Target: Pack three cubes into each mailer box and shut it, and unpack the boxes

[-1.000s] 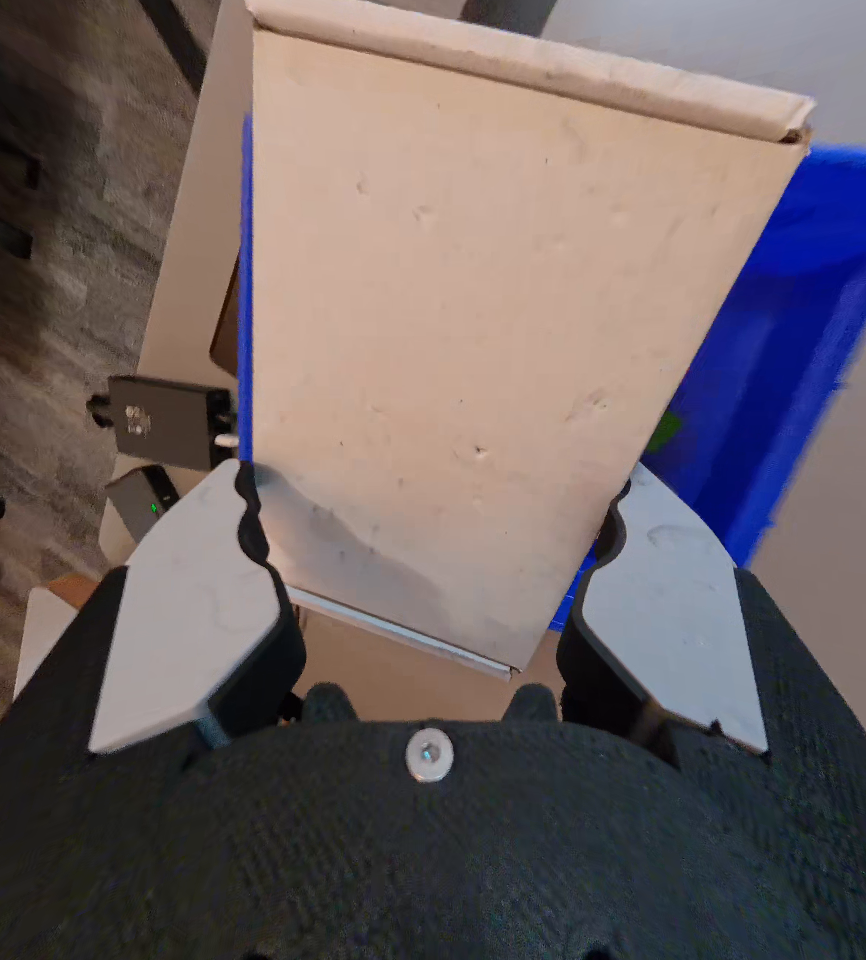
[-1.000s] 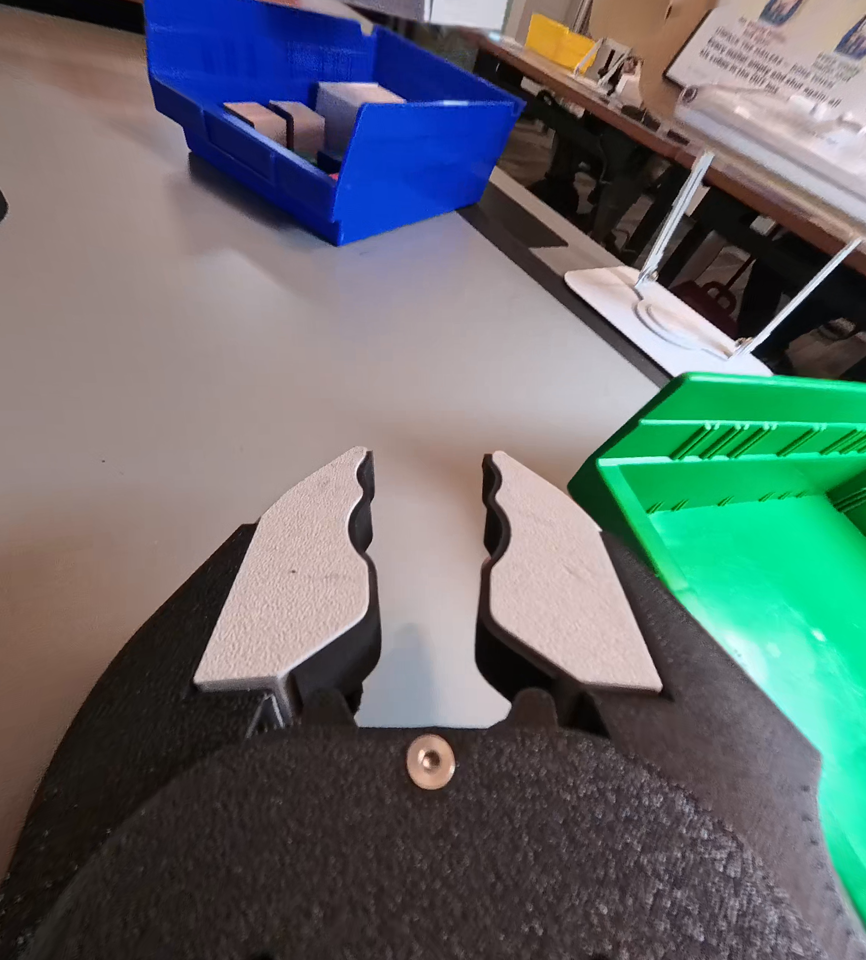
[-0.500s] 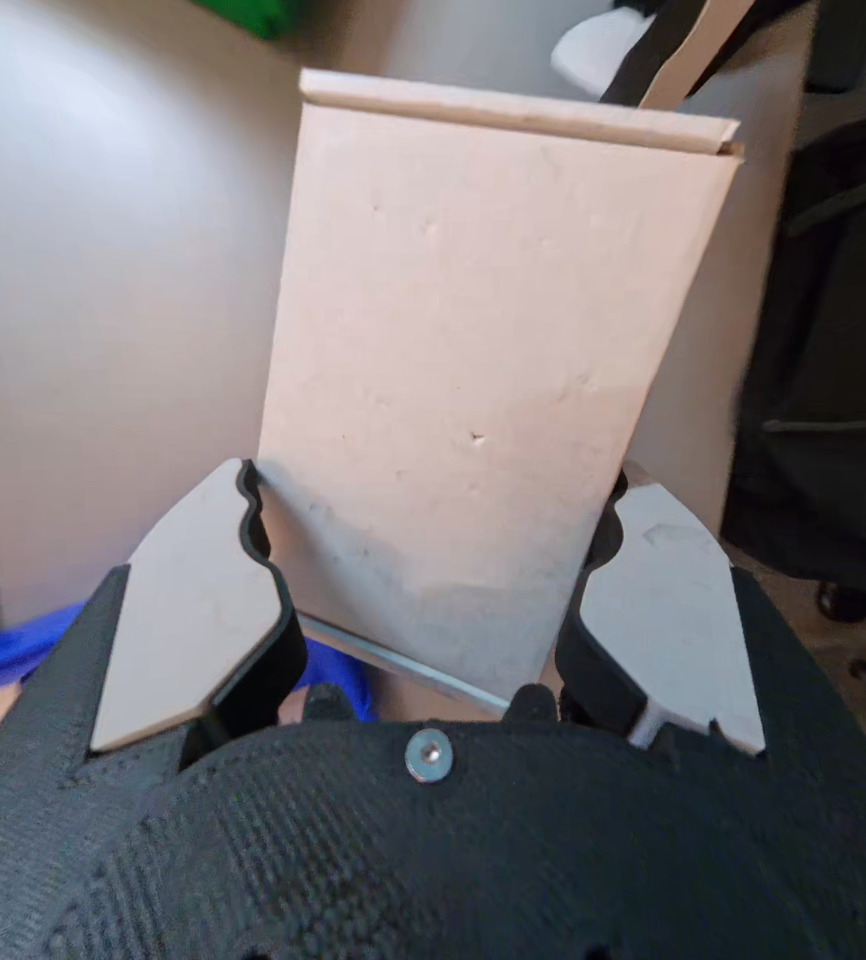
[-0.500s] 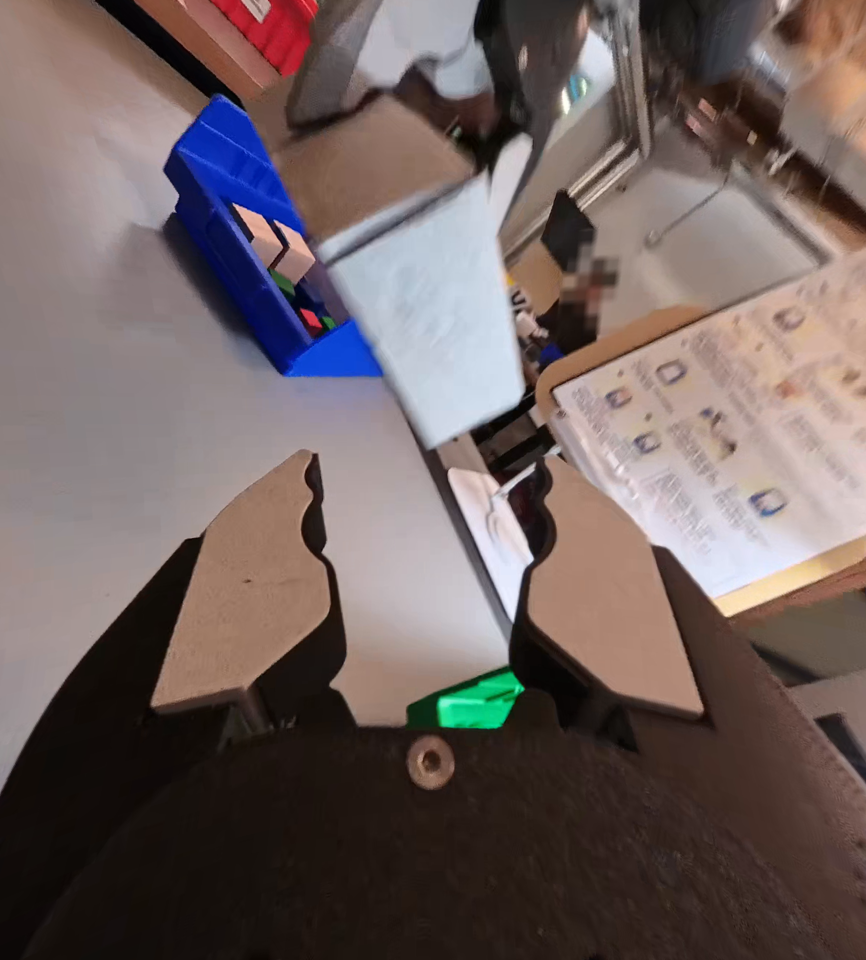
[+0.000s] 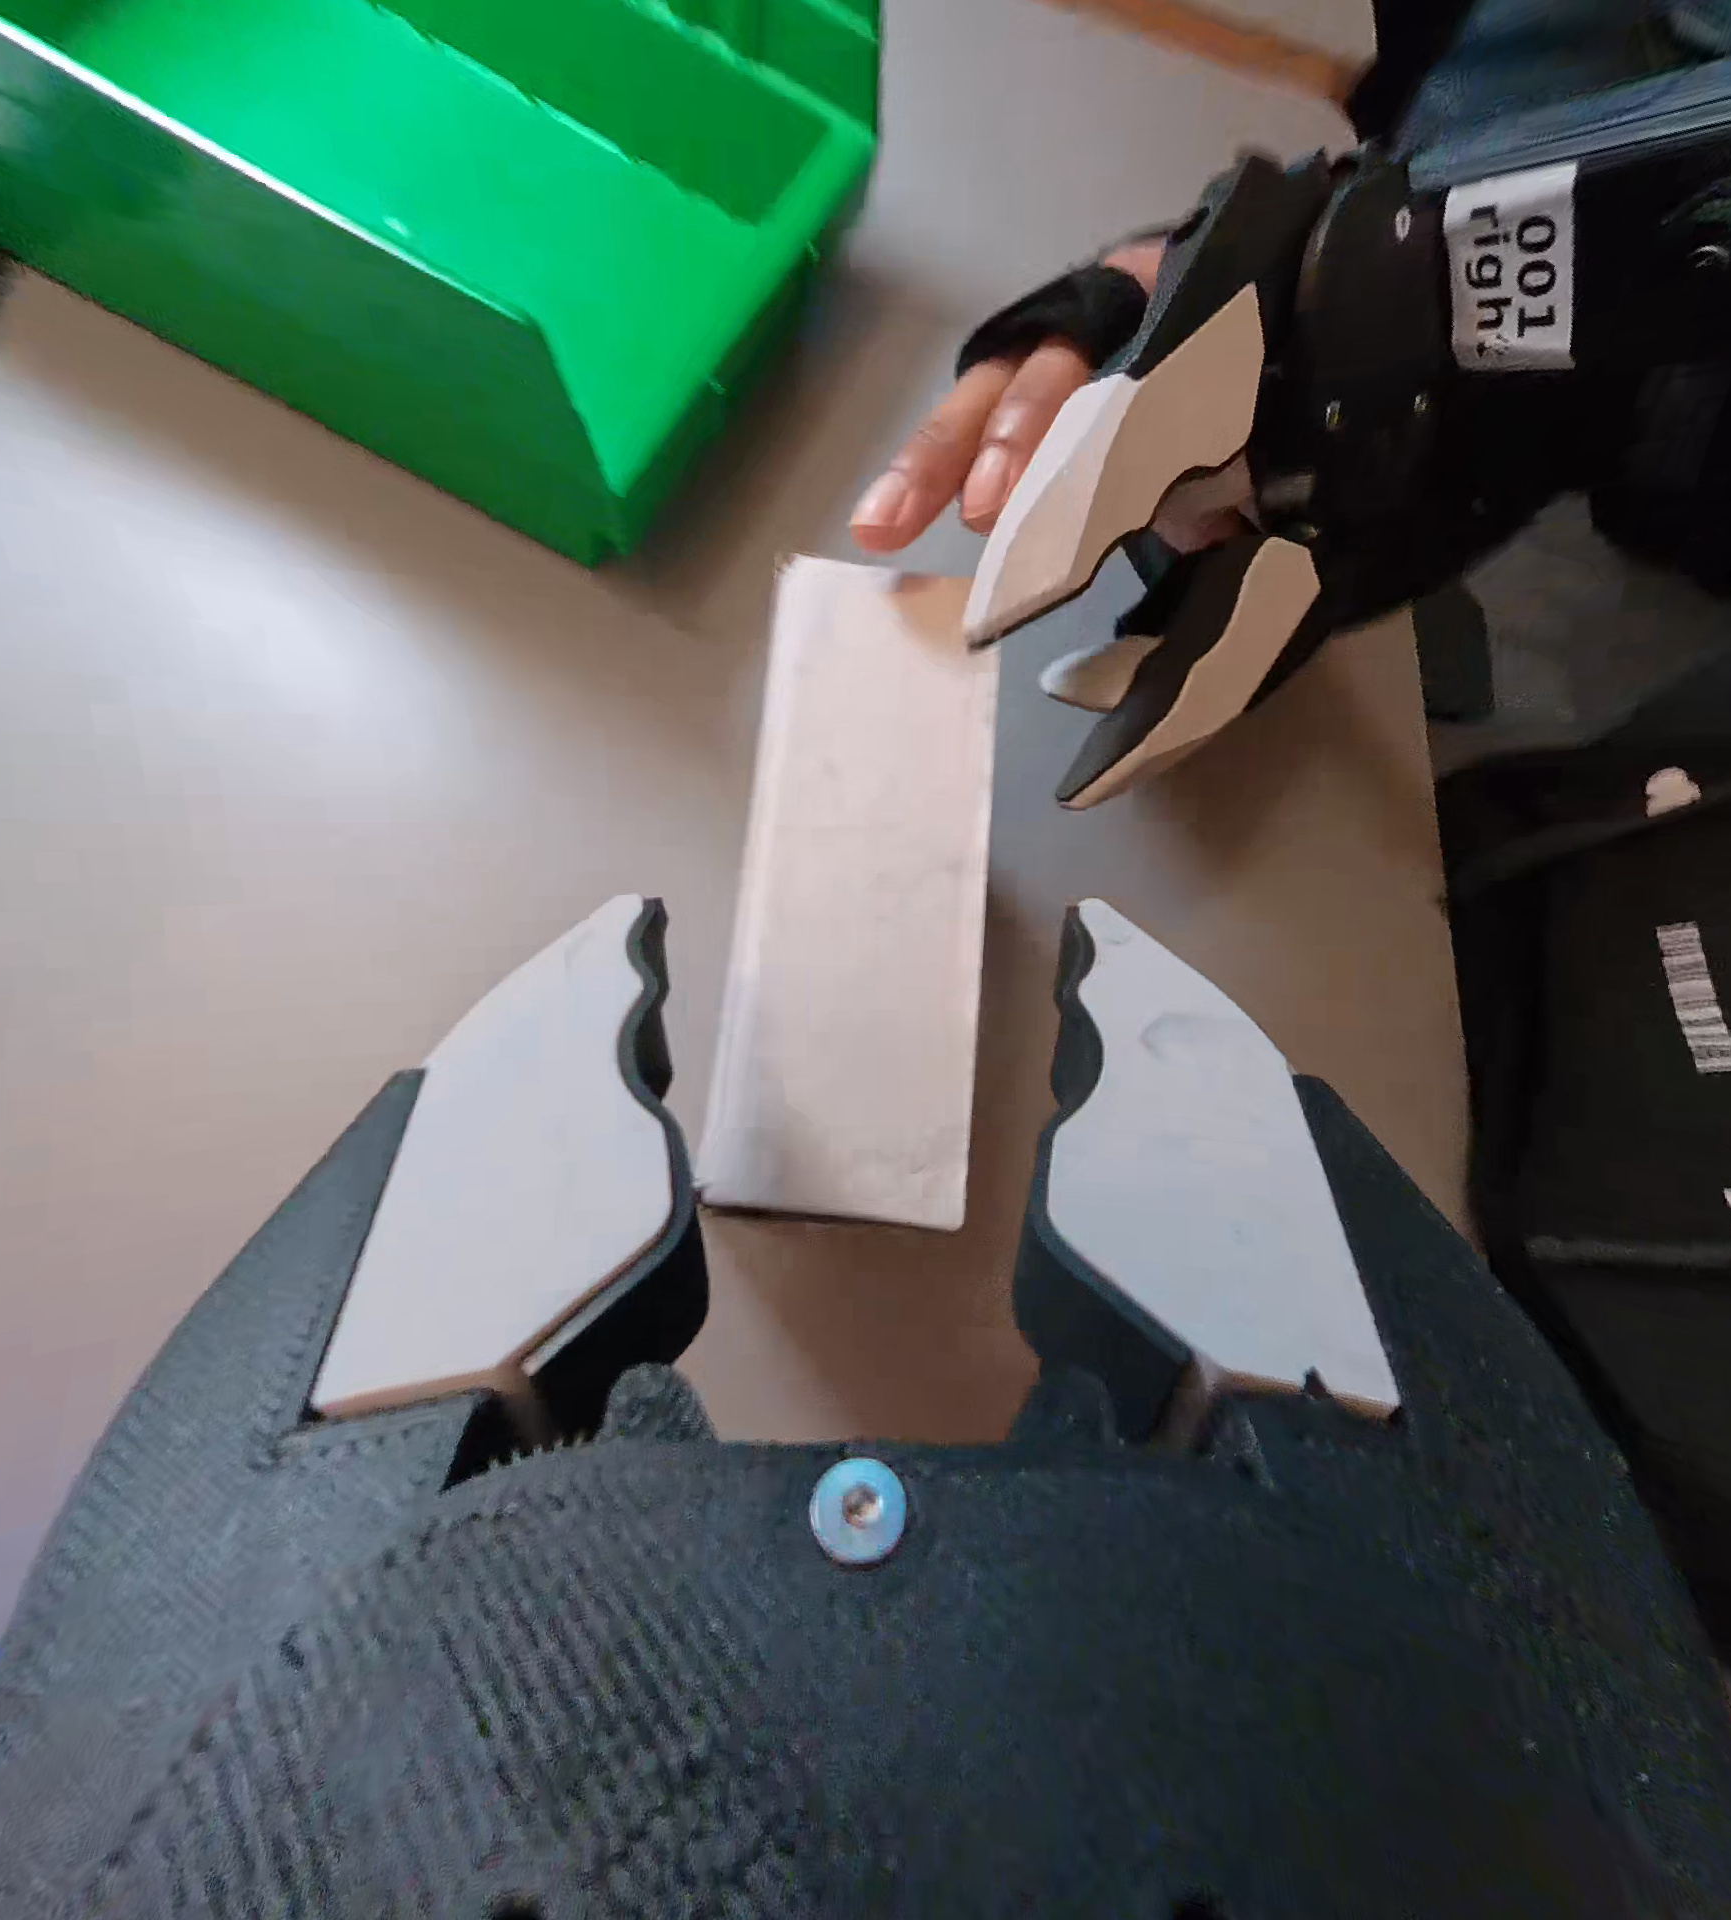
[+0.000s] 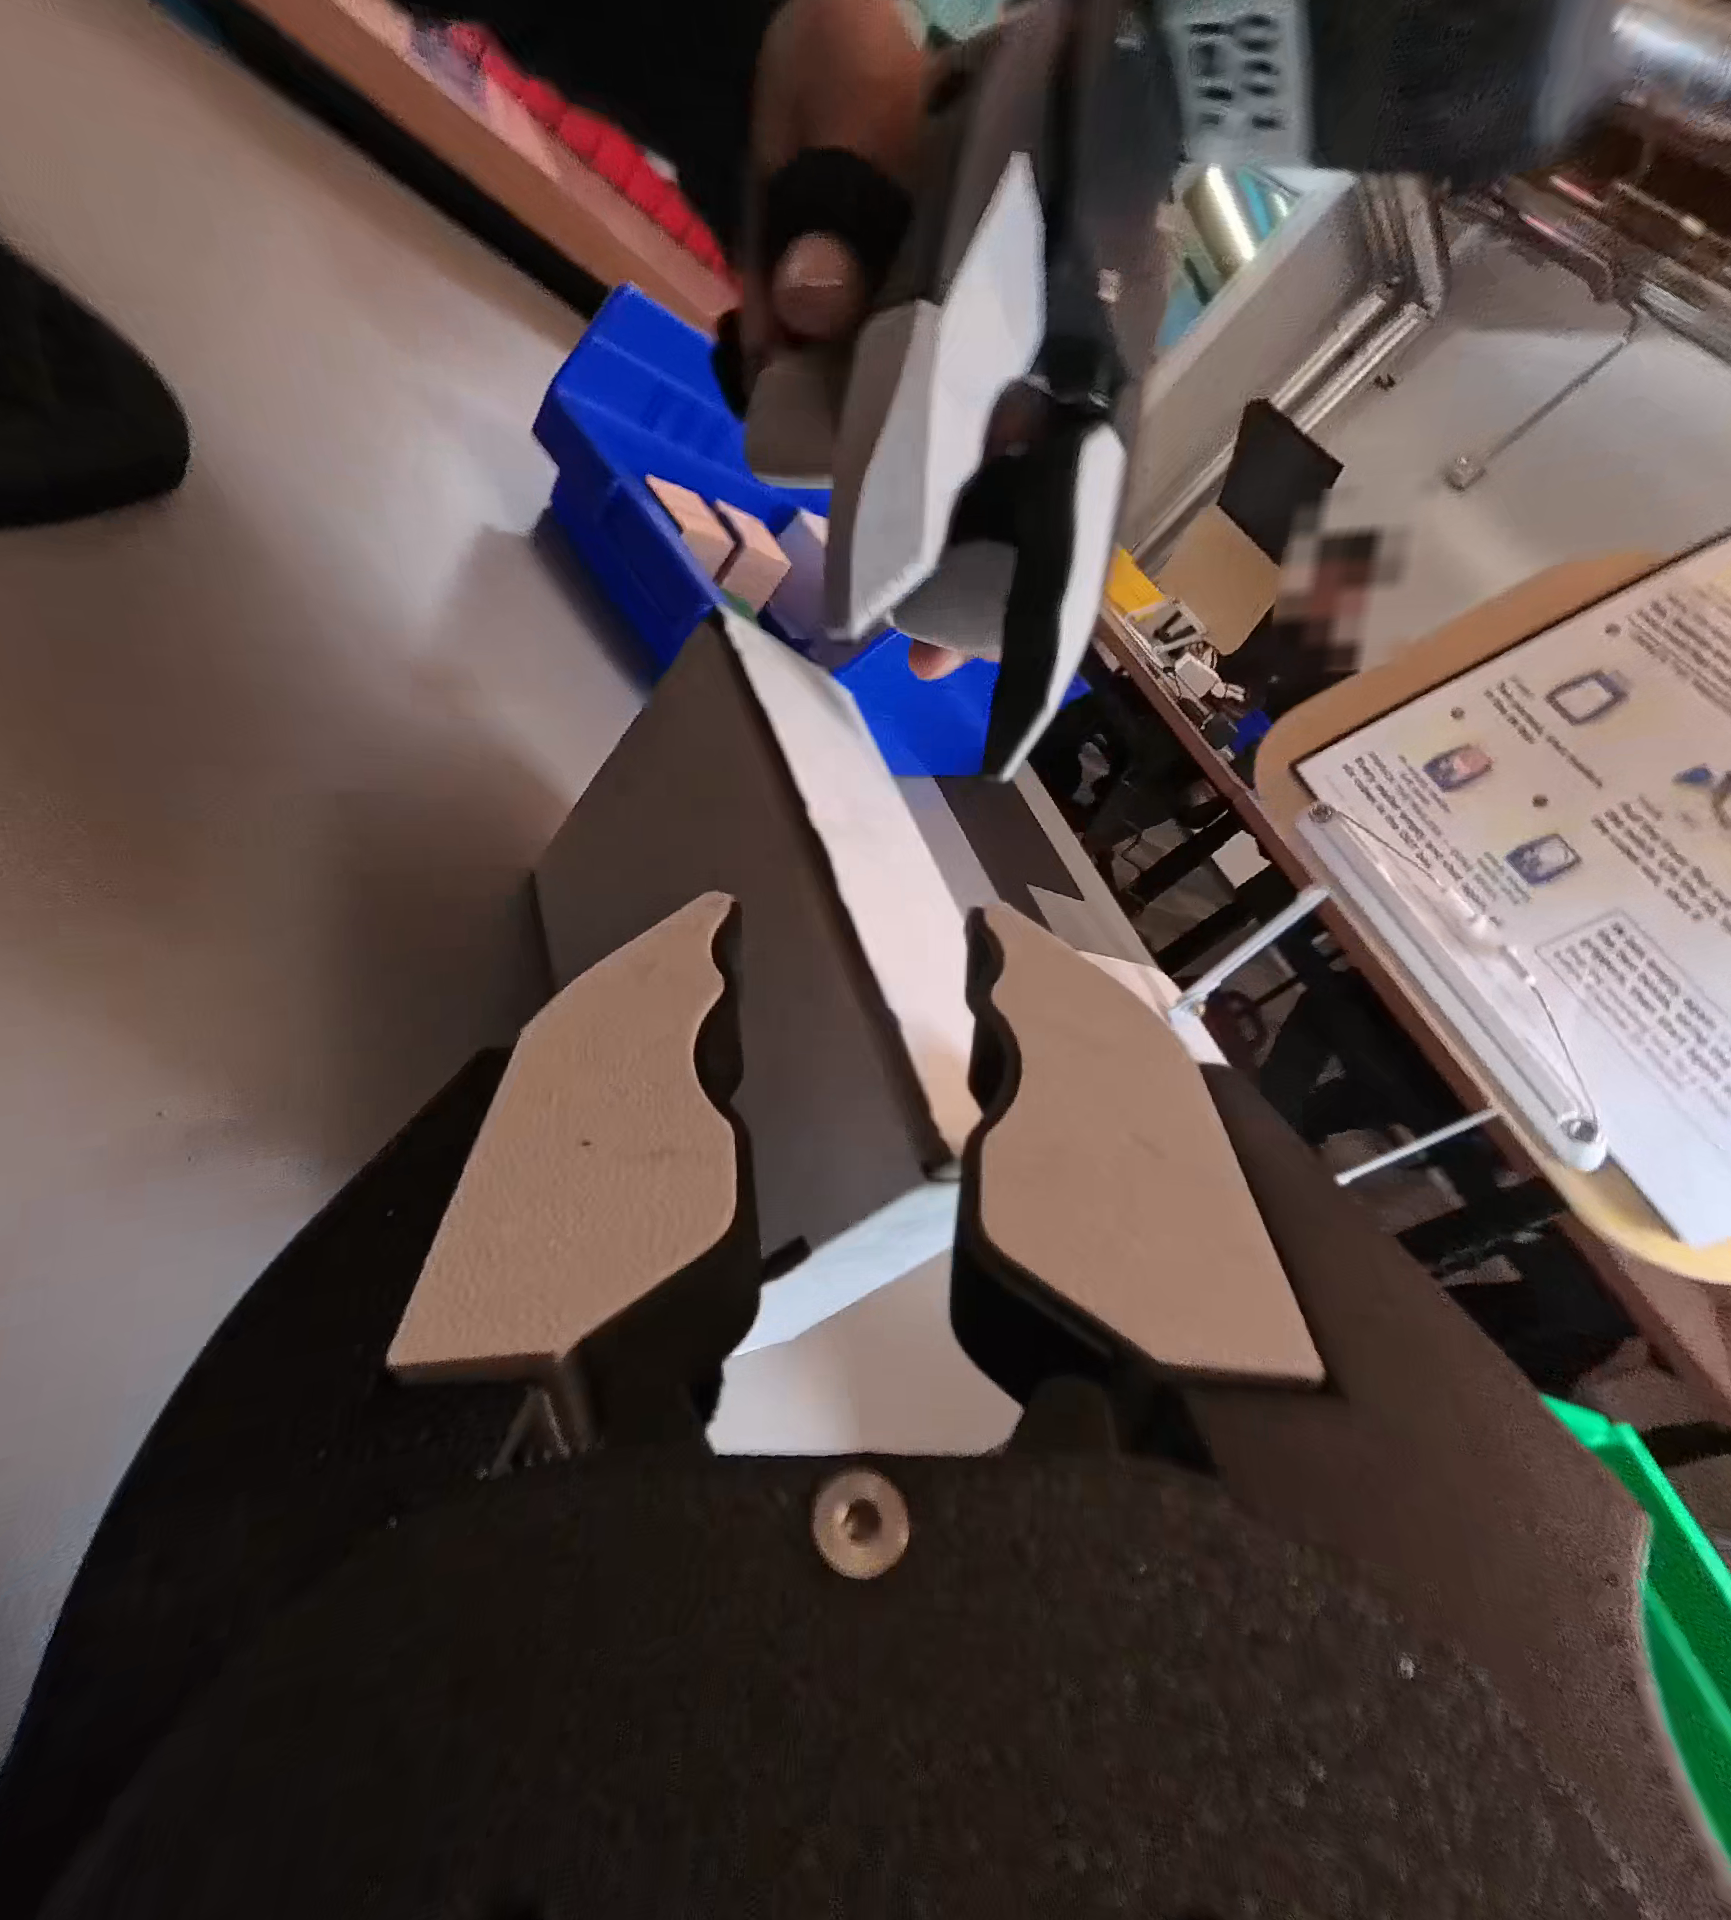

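Left wrist view: white cardboard mailer box (image 5: 856, 904) stands on the grey tabletop (image 5: 217, 831), left gripper (image 5: 861, 914) jaws released; right gripper (image 5: 1110, 686) spread at one o'clock could tip it.

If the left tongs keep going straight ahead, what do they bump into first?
Most likely the white mailer box. It lies on the table right ahead, between the open fingers of the left tongs. Depth is hard to judge, so they might meet the table beneath instead.
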`<state>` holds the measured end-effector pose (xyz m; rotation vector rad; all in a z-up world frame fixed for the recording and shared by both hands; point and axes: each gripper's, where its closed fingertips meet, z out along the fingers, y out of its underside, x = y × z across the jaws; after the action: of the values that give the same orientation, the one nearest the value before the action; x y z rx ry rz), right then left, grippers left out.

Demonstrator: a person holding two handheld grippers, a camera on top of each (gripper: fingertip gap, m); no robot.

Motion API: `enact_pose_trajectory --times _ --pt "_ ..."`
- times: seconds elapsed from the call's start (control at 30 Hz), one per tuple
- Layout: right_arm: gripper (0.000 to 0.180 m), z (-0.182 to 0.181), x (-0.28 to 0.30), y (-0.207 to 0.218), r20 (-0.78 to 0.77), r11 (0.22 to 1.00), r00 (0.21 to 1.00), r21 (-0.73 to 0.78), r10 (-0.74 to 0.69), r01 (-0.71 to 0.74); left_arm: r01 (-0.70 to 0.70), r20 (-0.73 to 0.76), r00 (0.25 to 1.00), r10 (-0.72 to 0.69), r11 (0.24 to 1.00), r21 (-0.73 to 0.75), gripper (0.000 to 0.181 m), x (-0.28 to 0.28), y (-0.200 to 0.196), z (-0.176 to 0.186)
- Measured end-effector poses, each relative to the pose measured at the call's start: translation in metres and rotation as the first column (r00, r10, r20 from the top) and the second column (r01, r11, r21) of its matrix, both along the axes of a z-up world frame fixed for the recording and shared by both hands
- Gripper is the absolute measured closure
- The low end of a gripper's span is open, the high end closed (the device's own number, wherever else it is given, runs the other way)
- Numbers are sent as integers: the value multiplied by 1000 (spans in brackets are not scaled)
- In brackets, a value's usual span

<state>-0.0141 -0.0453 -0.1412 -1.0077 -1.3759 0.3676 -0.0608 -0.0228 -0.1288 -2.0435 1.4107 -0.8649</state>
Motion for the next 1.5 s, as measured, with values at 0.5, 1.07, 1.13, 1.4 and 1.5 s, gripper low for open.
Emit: enact_pose_trajectory --times 0.5,1.07,1.13,1.4,1.5 --pt "116 -1 16 37 40 933 998 -354 -56 67 -265 156 959 236 943 199 104 -17 2 -86" --pt "146 15 -16 34 349 939 902 311 -255 146 -383 117 923 367 906 179 108 -19 -7 -75" --pt "147 15 -24 34 365 936 897 329 -250 127 -371 108 928 356 904 210 109 -18 -8 -75" --pt "169 6 -37 44 426 951 874 288 -233 113 -334 143 943 302 871 361 110 -16 -1 -62" --pt "175 11 -36 46 461 971 868 225 -183 86 -299 190 953 238 851 432 110 -16 1 -57"
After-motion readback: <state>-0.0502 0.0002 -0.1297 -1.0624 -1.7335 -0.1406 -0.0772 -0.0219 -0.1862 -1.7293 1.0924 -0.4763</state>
